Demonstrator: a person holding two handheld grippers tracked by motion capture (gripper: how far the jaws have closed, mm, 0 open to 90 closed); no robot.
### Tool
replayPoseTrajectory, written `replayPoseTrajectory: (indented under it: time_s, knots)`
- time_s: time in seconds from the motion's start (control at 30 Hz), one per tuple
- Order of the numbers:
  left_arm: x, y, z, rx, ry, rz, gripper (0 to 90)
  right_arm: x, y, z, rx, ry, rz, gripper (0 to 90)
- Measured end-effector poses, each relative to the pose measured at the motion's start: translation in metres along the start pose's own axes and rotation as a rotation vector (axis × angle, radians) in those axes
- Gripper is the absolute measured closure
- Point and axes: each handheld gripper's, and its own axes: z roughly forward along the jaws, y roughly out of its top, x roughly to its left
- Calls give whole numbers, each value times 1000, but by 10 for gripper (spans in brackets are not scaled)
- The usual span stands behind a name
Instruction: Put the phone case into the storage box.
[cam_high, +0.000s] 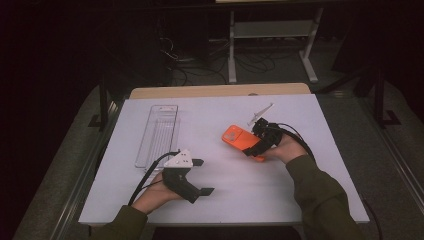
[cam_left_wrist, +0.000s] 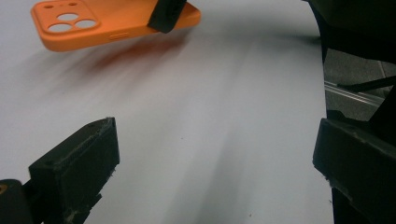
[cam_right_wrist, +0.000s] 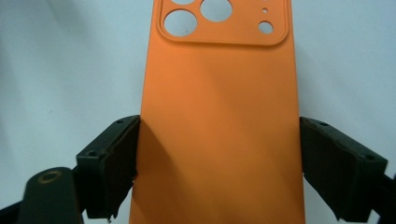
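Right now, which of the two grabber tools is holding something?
The right gripper: its jaws clamp the orange phone case by its sides. The left gripper stands open.

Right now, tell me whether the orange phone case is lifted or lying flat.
Lifted: the orange phone case hangs above its shadow, clamped across its width.

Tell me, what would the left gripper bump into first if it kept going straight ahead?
Probably nothing soon: the left gripper faces bare white table. The orange phone case sits off to one side of that line, though depth is unclear.
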Motion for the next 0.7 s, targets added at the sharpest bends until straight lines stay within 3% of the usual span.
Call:
replayPoseTrajectory:
  time_s: [0.33,0.57,0.7]
  knots:
    - [0,-1,2,-5,2,0,0,10,-18,-20,-18,14,-25,151]
    - [2,-1,2,11,8,17,1,17,-33,-24,-20,25,-45,151]
    - [3,0,1,7,15,6,1,20,-39,-25,-20,34,-58,151]
